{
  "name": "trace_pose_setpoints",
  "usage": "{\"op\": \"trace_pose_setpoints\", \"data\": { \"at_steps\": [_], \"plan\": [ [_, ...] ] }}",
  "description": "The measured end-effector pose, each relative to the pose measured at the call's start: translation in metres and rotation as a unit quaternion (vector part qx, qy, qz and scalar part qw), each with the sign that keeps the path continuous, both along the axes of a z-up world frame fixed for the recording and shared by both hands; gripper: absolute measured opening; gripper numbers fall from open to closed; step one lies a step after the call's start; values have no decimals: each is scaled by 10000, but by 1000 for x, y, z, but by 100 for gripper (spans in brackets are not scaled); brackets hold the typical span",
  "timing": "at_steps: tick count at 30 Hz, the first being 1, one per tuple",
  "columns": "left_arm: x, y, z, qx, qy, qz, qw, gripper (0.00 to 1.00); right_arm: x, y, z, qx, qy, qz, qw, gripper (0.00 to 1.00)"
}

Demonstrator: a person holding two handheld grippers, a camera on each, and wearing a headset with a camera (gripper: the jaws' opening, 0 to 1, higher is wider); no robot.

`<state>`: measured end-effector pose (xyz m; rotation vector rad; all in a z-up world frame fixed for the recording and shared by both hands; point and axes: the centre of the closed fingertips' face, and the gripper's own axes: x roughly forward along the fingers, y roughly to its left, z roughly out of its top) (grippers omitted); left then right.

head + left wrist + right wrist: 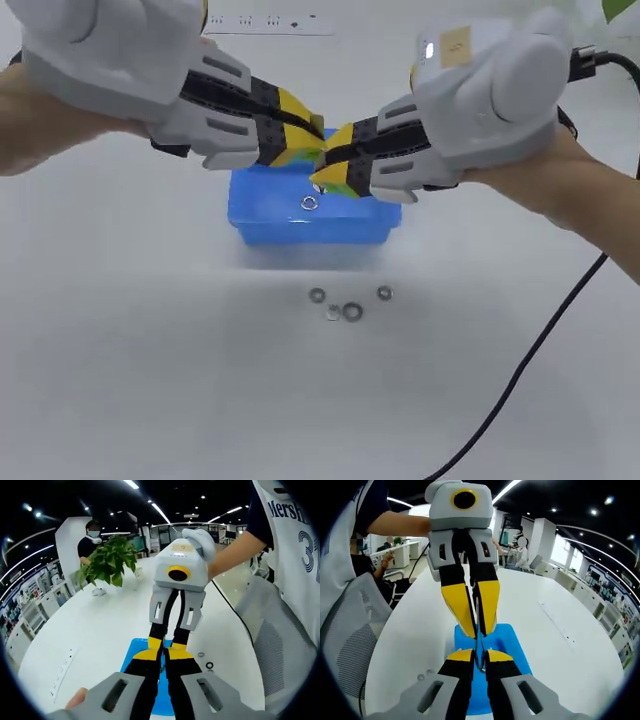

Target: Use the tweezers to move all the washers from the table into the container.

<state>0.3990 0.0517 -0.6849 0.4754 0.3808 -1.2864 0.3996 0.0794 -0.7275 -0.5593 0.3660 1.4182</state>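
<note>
Over the blue container (300,232) my two grippers meet tip to tip. The left gripper (306,148) comes in from the left, the right gripper (332,172) from the right. Thin metal tweezers (479,652) run between both pairs of yellow jaws, and each gripper is shut on them. The tweezers' tip (319,188) hangs just above the container; whether it holds a washer I cannot tell. One washer (308,203) lies inside the container. Several washers (352,312) lie on the white table in front of it, and some of them (209,665) appear beside the container (131,655).
A black cable (540,340) trails across the table at the right. A white power strip (270,22) lies at the far edge. A potted plant (107,562) stands farther along the table, with a person behind it. An office chair (350,630) stands beside the table.
</note>
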Motion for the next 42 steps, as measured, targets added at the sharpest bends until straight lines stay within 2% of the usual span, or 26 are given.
{"op": "trace_pose_setpoints", "data": {
  "at_steps": [6,13,17,23,29,32,38,42],
  "plan": [
    [14,-4,-25,45,226,34,9997,7,9,-3,-23,-77,245,-87,9996,9],
    [20,-8,-38,33,408,55,9991,7,14,-7,-37,-175,403,-157,9989,9],
    [20,-9,-44,11,516,59,9987,7,12,-9,-43,-262,451,-160,9985,9],
    [20,-8,-41,-64,542,97,9985,7,15,-9,-44,-166,556,-252,9980,10],
    [17,-11,-40,-78,508,53,9987,7,14,-11,-42,-247,448,-249,9984,10],
    [19,-11,-35,-207,494,101,9985,7,15,-14,-37,-196,433,-305,9984,11],
    [18,-11,-22,-318,452,120,9984,7,15,-15,-22,14,440,-407,9982,11],
    [8,-9,-12,-362,424,77,9984,7,7,-12,-13,73,385,-326,9987,11]
  ]
}}
